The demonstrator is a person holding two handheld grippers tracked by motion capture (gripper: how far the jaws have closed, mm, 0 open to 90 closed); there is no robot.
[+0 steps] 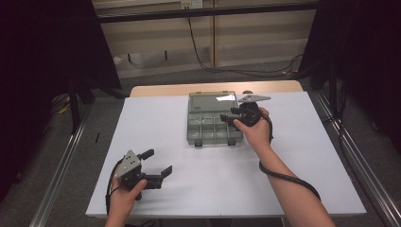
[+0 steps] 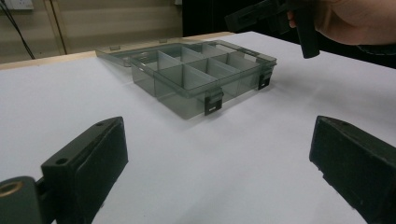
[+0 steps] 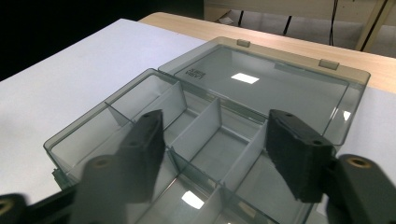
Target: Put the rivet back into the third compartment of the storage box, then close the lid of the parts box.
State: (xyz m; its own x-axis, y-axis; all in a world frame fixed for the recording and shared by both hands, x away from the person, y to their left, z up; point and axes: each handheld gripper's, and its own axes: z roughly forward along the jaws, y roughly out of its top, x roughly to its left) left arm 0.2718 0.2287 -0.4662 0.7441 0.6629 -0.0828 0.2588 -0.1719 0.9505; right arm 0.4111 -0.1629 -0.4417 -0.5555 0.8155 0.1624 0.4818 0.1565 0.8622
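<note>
Open organizer box (image 1: 211,126) lies long axis 3-to-9, lid (image 1: 213,103) toward 12; right gripper (image 1: 230,115) hovers above it, jaws apart, empty; left gripper (image 1: 156,162) jaws wide, empty

Open organizer box (image 1: 213,122) mid-table (image 1: 293,179), lid (image 1: 212,102) flat behind its compartments (image 1: 213,128).

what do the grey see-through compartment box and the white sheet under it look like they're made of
The grey see-through compartment box looks like smoke-tinted clear plastic, glossy: light reflects off its open lid and the dividers show through the walls. Its black latches look like opaque plastic. The white sheet seems to be matt paper or thin board, flat and without glare, though which one is unclear.
</note>
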